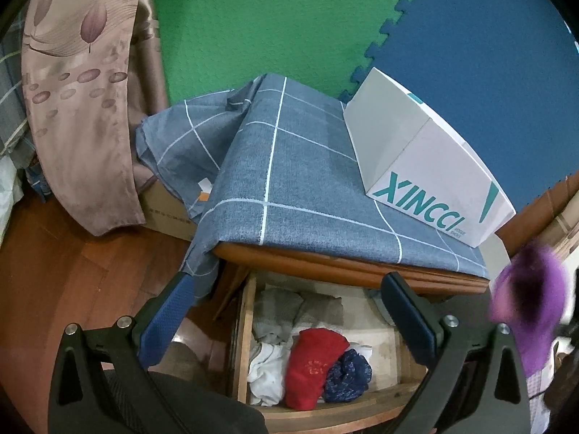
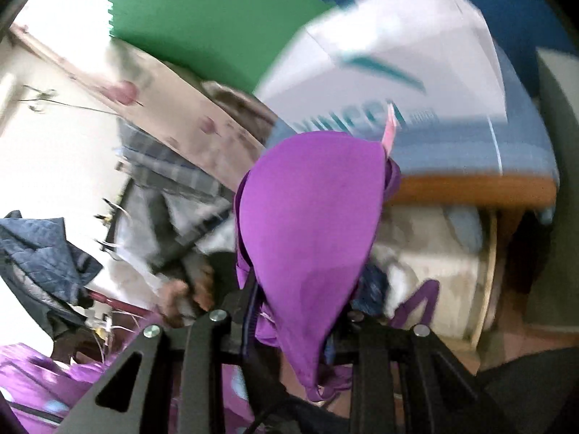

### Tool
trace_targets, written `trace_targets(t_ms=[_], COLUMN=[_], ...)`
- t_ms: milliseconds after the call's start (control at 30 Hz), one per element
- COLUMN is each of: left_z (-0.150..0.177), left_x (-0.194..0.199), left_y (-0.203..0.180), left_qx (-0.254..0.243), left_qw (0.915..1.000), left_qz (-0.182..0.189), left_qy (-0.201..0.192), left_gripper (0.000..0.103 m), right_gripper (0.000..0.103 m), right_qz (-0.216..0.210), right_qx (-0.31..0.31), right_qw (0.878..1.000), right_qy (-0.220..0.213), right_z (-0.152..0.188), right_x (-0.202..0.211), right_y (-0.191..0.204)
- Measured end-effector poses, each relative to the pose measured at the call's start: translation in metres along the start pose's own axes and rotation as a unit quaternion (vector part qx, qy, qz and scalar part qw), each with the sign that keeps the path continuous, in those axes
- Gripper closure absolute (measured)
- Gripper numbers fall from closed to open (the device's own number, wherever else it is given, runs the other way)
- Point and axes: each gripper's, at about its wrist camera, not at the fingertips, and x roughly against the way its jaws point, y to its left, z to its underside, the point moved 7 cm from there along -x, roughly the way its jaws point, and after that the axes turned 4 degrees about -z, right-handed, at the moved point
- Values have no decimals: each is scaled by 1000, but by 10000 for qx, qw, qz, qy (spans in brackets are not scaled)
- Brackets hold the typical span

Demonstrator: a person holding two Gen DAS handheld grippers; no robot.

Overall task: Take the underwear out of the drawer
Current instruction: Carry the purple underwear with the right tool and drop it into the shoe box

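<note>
From the left wrist, the left gripper (image 1: 289, 325) has its jaws wide with nothing in them, above the open drawer (image 1: 325, 414). The purple underwear (image 1: 528, 311) hangs off to the right, up out of the drawer.

From the right wrist, the right gripper (image 2: 289, 311) pinches the purple underwear (image 2: 311, 224) with narrow jaws. It stretches lengthwise, away from the jaws. The right hand is the near one.

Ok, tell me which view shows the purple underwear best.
The right wrist view: the purple underwear fills its centre, clamped in the right hand-held gripper. The left wrist view catches only a blurred purple patch at its right edge.
</note>
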Motion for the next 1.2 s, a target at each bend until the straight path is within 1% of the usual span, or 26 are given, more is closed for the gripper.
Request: trace_targets(t_ms=[133,267,333,433,533,600,633,733,900,1000,1100,1167,1200], left_z=[1,0,1,1,1,2,2,3,2,2,2,3,3], left_x=[1,1,1,1,1,1,1,0,-1,-3,-3,-3,-3], left_y=[0,0,0,0,-1,-1,-2,-2,-1,-2,-2,-1,-1], left_qx=[16,4,0,7,-1,-16,-21,-7,44,45,19,5,3], left_qw=[10000,10000,10000,10000,10000,10000,10000,10000,9999,9999,9999,9999,9999], left_qz=[23,13,20,15,5,12,9,25,69,83,78,62,55], left_qy=[-1,-7,-5,-10,-13,-4,-3,17,64,87,90,103,105], left_gripper=[1,1,1,1,1,1,1,1,1,1,1,1,1], right_gripper=[75,75,75,75,75,75,75,75,75,75,75,74,70], right_qz=[-201,-87,-23,242,584,777,844,1225,1470,1720,1951,2107,2257], right_qx=[161,332,277,250,233,60,23,-27,-154,-186,-65,-70,-31], right_qw=[9992,9974,9966,9962,9957,9952,9950,9919,9890,9848,9802,9765,9728], right_qy=[-311,-641,-778,-793,-674,-589,-543,-327,-31,177,327,458,524], right_z=[-44,-104,-138,-185,-219,-235,-237,-245,-249,-249,-247,-247,-247], right_x=[24,42,48,43,28,15,9,-13,-29,-37,-44,-49,-52], right_y=[28,36,29,9,-20,-44,-52,-81,-116,-129,-130,-133,-134])
